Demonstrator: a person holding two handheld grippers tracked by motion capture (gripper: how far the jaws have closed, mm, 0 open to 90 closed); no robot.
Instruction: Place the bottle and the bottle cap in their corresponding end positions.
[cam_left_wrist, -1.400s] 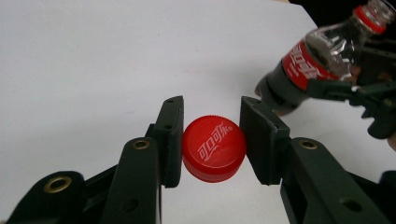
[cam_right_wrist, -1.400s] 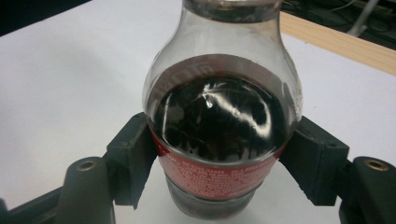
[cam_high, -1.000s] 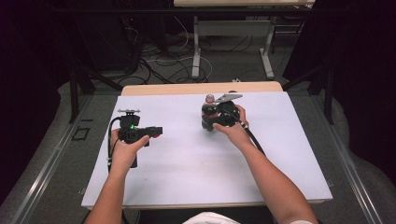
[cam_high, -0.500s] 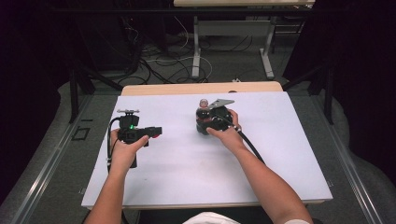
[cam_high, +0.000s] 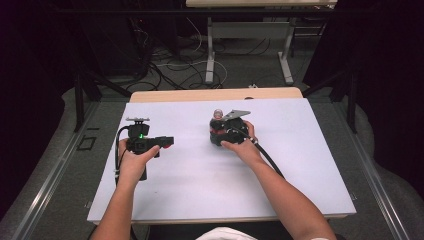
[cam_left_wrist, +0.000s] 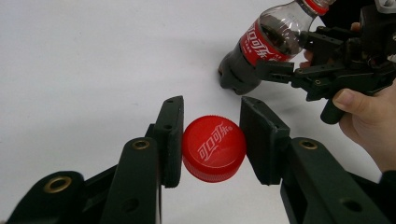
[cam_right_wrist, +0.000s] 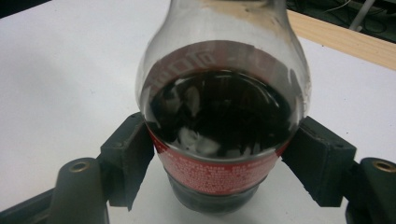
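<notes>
Nearest the person, the left hand-held gripper (cam_left_wrist: 212, 140) is clamped on a red bottle cap (cam_left_wrist: 214, 148), keeping it clear of the white tabletop (cam_high: 190, 200), apparently so that the opened cola bottle (cam_right_wrist: 223, 116) can be dealt with separately. Farther across, that bottle stands on the tabletop with the right hand-held gripper (cam_high: 220, 134) around its labelled waist; its jaws have just been opening, and now its pads look barely off the label, probably releasing it upright.
</notes>
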